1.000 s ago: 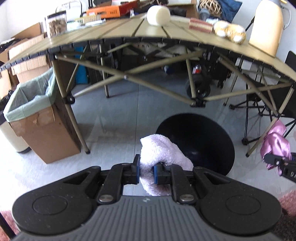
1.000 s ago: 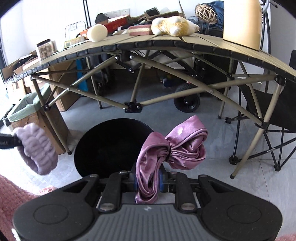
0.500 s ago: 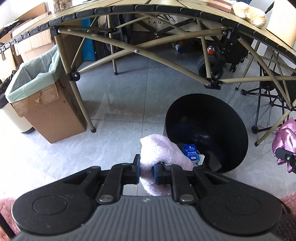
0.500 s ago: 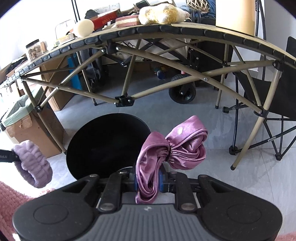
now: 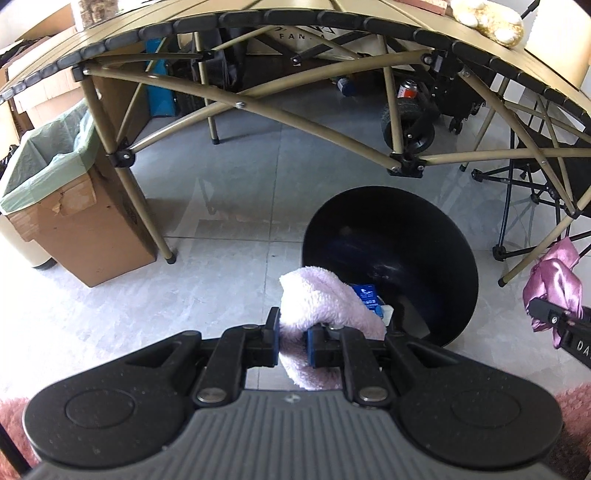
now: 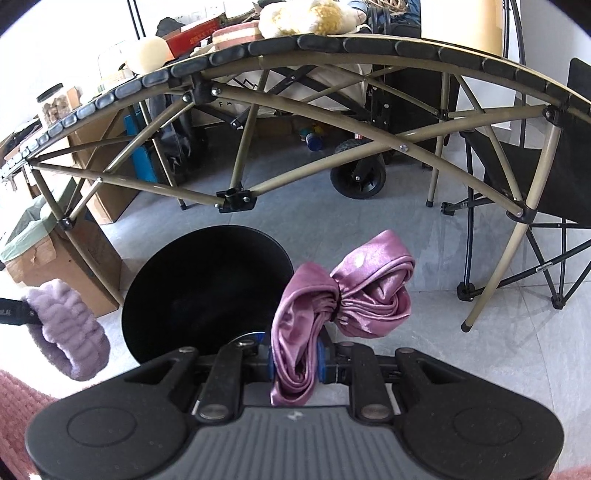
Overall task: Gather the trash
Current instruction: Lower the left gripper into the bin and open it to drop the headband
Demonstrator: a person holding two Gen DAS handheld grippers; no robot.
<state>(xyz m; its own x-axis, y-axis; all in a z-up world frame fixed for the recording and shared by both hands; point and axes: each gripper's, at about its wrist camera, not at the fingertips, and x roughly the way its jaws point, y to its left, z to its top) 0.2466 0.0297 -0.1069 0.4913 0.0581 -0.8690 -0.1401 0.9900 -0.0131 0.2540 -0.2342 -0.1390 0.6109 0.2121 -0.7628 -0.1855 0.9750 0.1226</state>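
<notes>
Only left view shows blue carton [image 5: 367, 297] inside black bin [image 5: 391, 221], fingers pinching fluffy band [image 5: 321, 302], satin scrunchie [image 6: 343, 295].

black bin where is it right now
The black bin stands on the floor below the folding table, between the fluffy lilac band and the pink satin cloth.

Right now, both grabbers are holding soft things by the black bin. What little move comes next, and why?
Probably carry both a bit further over the black bin, then let go. The left gripper pinches the fluffy lilac headband at the bin's near rim; the right gripper holds the pink satin scrunchie beside its right edge, so neither is over the opening.
</notes>
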